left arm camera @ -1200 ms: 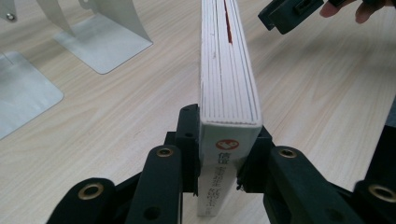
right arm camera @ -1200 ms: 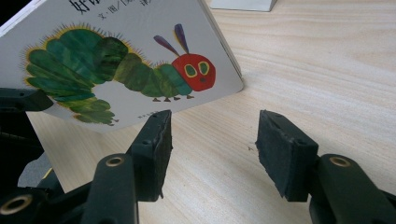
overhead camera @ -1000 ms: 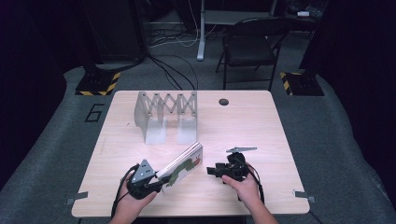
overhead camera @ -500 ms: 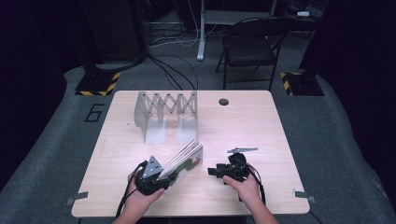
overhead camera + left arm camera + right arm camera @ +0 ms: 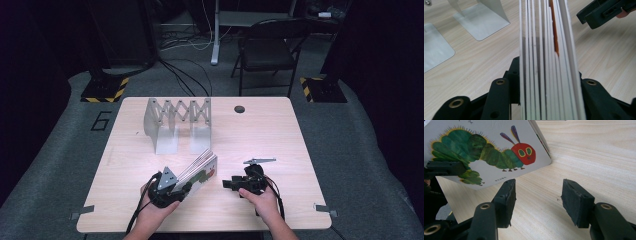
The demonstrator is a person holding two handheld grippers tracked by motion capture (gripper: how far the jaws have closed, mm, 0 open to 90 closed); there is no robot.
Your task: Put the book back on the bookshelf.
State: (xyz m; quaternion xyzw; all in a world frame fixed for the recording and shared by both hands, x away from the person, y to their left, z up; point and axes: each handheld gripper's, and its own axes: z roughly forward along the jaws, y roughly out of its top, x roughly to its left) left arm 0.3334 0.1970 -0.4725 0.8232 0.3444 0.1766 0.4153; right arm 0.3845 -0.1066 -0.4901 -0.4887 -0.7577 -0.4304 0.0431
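Both hands rest low at the table's near edge. The left gripper (image 5: 187,181) points forward and rightward, its jaws clamped around a load (spread fairly wide); the right gripper (image 5: 537,201) points leftward, jaws parted, nothing between.

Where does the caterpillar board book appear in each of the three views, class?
High view: board book lower centre, gripped by the left tool.
Left gripper view: page edges fill the centre.
Right gripper view: cover upper left.
Shared landmark: the wooden table.
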